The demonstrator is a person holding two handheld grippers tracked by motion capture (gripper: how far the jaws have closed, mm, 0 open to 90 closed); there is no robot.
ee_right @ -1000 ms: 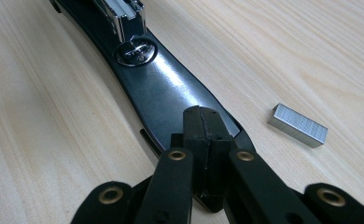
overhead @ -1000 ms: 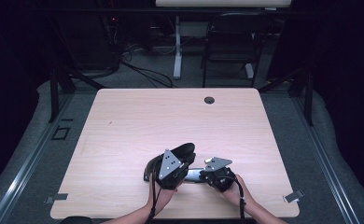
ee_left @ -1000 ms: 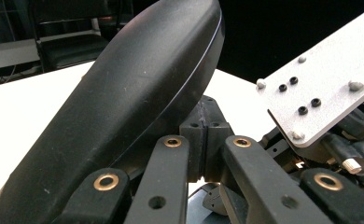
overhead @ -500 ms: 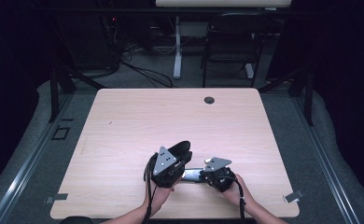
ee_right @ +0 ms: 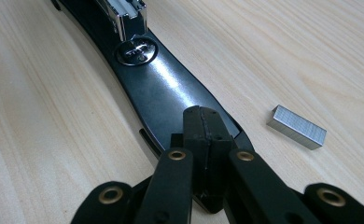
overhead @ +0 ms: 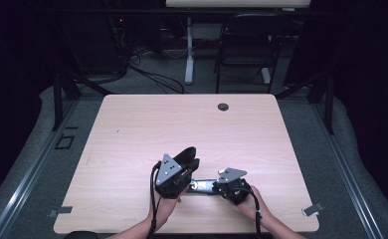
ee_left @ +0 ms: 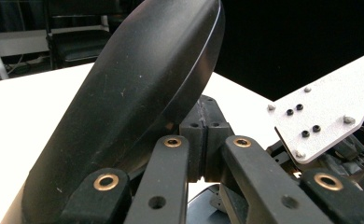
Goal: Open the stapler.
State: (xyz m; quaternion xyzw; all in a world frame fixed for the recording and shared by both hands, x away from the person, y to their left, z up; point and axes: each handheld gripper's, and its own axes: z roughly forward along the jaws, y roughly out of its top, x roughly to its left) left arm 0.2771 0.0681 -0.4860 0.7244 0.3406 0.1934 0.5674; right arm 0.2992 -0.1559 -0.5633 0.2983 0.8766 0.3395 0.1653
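A black stapler lies hinged open near the table's front edge. Its top cover stands tilted up, and my left gripper sits shut against the cover's underside; whether it pinches the rim I cannot tell. The stapler's base lies flat on the wood, its chrome magazine showing at the far end. The shut tips of my right gripper rest on the base's near end. A strip of staples lies on the table beside the base.
The light wooden table has a round cable hole near its far edge. A black chair and cables stand on the floor beyond. The right gripper's grey plate sits close by in the left gripper view.
My left gripper and the raised cover have shifted a little to the left. The right gripper and the stapler's base have kept still.
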